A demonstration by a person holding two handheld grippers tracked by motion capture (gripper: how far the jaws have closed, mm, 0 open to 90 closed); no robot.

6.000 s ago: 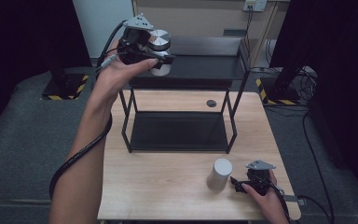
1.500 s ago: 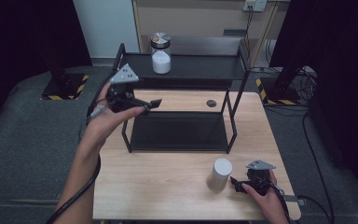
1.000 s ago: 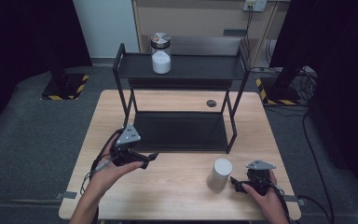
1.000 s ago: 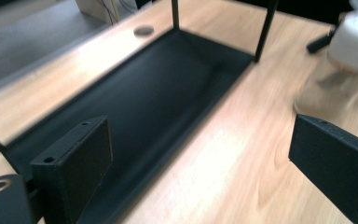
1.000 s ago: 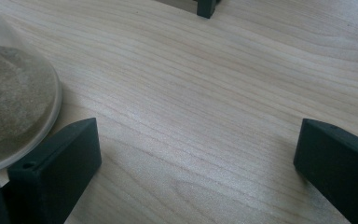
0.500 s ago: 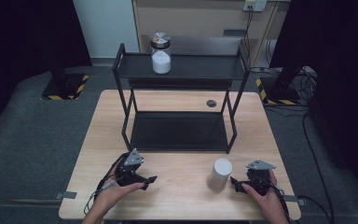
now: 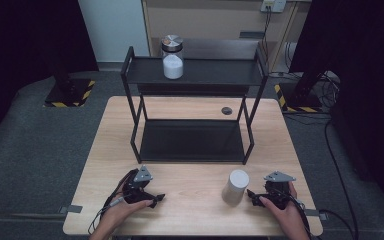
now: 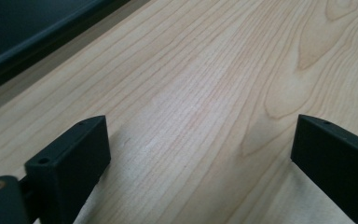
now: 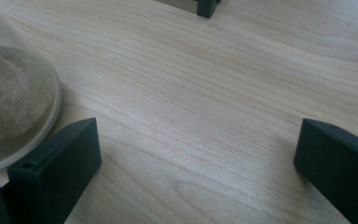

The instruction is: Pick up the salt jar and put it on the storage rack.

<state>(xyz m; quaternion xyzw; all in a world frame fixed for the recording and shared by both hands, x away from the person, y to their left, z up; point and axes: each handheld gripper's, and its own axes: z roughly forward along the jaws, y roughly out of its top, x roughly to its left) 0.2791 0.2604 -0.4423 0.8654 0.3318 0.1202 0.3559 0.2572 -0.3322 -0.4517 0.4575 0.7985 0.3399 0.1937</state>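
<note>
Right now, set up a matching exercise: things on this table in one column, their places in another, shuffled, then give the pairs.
Things:
1. glass jar with metal lid and white powder
2. grey cylindrical container
3. small dark round disc
4. left gripper

Places:
A. wooden tabletop, behind the rack
B. top shelf of the black metal rack
C. front left of the table
D. beside the right gripper

Pairs: 1-B, 2-D, 3-A, 4-C

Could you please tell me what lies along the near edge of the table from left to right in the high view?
Left gripper → white cylindrical container → right gripper, all on the wooden table.
</note>
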